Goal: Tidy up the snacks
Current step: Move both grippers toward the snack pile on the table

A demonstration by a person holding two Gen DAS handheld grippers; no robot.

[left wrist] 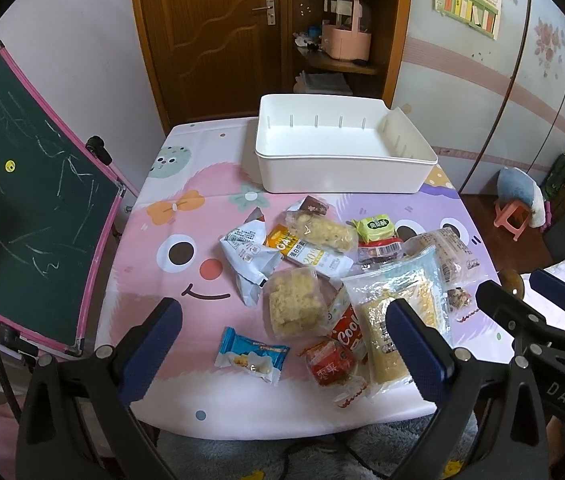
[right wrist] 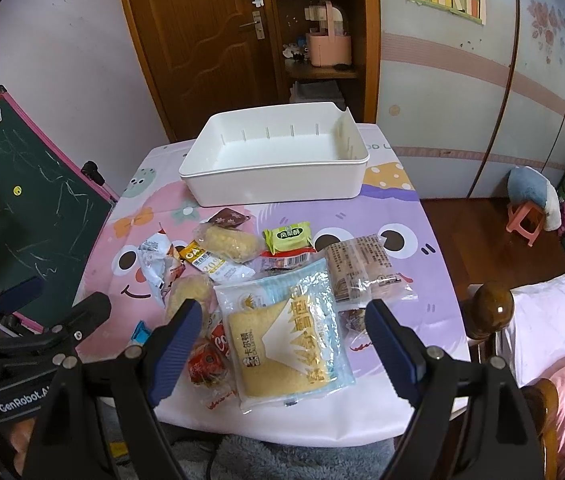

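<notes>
1. Both grippers are wide apart and hold nothing. The left gripper (left wrist: pixel 282 344) and right gripper (right wrist: pixel 282 344) hang over the near edge of the tabletop (left wrist: pixel 186 168).
2. The snacks lie in a messy pile near the grippers. The white box (left wrist: pixel 342 172) sits empty at the far side.
3. The big yellow cake bag (right wrist: pixel 286 340) looks slippery, so it may slide out.
4. The red packet (left wrist: pixel 330 360) lies close to the near edge. A bump could push it off.

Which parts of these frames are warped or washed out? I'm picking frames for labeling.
Left wrist view: fisheye bends the wardrobe and chalkboard; corners vignette black. Right wrist view: glare glints on the large cake bag and bedpost knob; the white bin interior looks nearly featureless.
</notes>
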